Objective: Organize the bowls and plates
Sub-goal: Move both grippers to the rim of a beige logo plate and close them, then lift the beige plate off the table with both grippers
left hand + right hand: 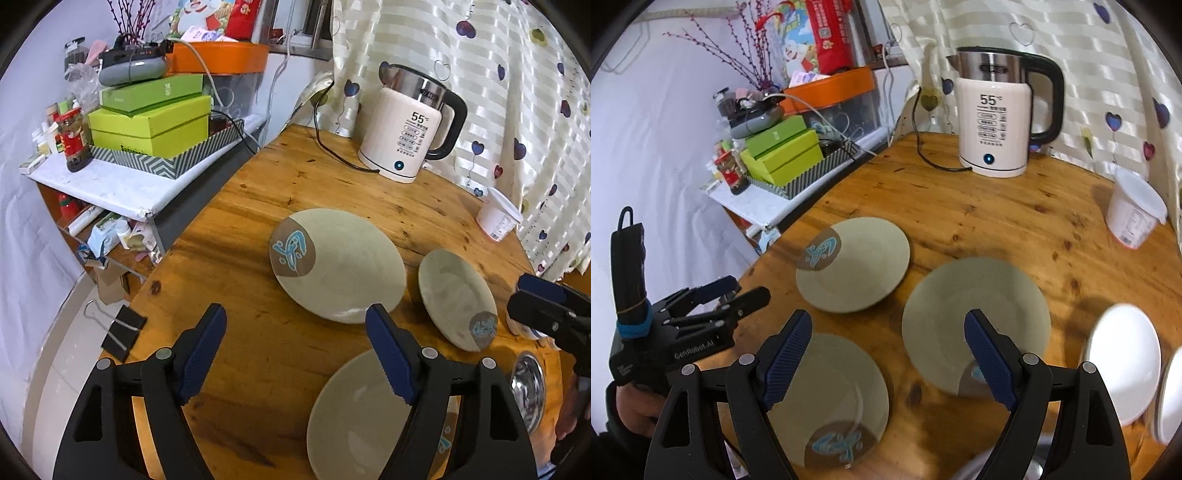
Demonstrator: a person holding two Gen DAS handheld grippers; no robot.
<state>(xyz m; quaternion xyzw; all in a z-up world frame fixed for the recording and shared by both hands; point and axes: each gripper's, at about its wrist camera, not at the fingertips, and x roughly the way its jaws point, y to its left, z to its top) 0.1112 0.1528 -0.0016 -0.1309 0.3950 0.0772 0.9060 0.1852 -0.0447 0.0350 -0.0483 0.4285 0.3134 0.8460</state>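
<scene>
The left tool, marked "GenRobot.AI", hangs past the wooden surface's left edge, jaws apart and empty. Three pale green plates with blue motifs lie apart on the surface: a far plate, a near plate and a middle plate. The right tool hovers wide and empty above them. Behind, a white kettle reads "55". At right, white bowls are cut off and blurred.

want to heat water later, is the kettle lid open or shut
Open. In the left wrist view the kettle shows its bare steel rim and the inside of the pot, with no lid over it. The lid itself is not visible.
</scene>
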